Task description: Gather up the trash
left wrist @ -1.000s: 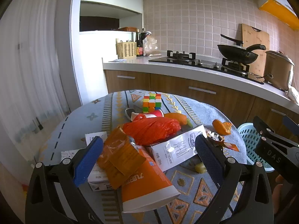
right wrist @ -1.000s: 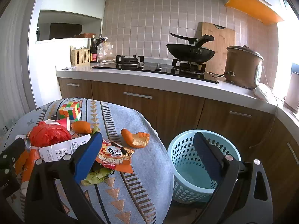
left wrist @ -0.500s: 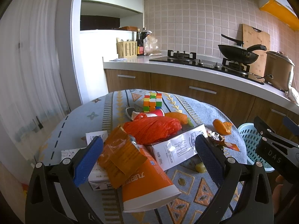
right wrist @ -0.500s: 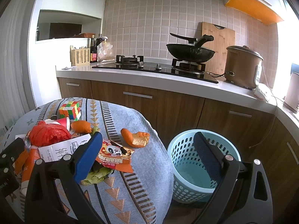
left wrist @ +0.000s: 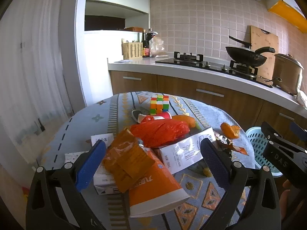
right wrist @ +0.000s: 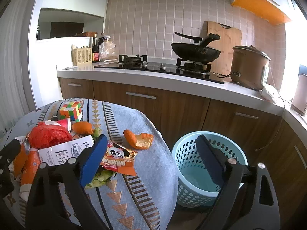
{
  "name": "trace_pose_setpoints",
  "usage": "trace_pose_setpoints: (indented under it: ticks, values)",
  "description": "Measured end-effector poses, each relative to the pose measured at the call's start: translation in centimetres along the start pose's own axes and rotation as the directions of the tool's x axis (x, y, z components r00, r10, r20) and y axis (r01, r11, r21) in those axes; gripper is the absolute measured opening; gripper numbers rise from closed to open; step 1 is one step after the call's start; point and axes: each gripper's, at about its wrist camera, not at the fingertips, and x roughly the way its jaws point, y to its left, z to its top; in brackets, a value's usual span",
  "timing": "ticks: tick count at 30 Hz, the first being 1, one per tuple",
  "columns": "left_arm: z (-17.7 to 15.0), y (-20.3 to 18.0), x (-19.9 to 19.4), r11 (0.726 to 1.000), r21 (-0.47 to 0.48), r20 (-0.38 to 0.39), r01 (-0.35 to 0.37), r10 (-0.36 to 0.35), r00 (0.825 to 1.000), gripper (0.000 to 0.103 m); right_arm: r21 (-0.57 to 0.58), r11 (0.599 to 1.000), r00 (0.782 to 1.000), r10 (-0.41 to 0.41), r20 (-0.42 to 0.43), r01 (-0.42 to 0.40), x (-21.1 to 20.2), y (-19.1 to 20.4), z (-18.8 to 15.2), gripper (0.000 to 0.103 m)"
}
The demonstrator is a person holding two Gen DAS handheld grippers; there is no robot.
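Blue-padded jaws gape empty on both grippers; basket (right wrist: 208,164) stands beside table edge (right wrist: 167,149).

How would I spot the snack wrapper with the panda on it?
Find the round table with the grey patterned cloth, beside the blue basket. Near its basket-side edge, just in front of the orange peel, lies the snack wrapper. It alone shows a cartoon panda face, on red and orange foil.

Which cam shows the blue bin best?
Right wrist. The blue laundry-style bin stands beside the table with its rim, perforated wall and inside in view, partly crossed by a hand-held gripper finger. Left wrist shows only a sliver behind the right hand-held gripper.
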Motion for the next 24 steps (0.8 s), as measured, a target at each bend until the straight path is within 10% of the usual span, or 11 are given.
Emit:
trace_pose_setpoints:
  ticks: [10,14,18,24]
  values:
    - [-1.3,6.0,-0.8,0.998,-0.058,0.004,-0.013,0.014,1.000,0.095,-0.019,0.999,0.999,0.032,-0.022,-0.032,0.8,1.0,-0.5,0.078]
    - [-2.0,10.0,-0.4,0.994,-0.102,-0.021,-0.043,0.041,0.999,0.095,-0.035,0.998,0.997,0.059,-0.050,-0.061,1.5,1.8,-0.7,0.059]
    - [-2.6,12.5,1.3,0.990,-0.131,-0.094,-0.042,0.030,0.995,0.095,-0.056,0.995,0.994,0.075,-0.074,-0.079,2.1,2.7,-0.9,0.037]
    - [-3.9,13.5,4.8,0.986,-0.169,-0.228,0.003,-0.042,0.973,0.086,-0.072,0.993,0.993,0.091,-0.076,-0.097,2.2,3.2,-1.0,0.037]
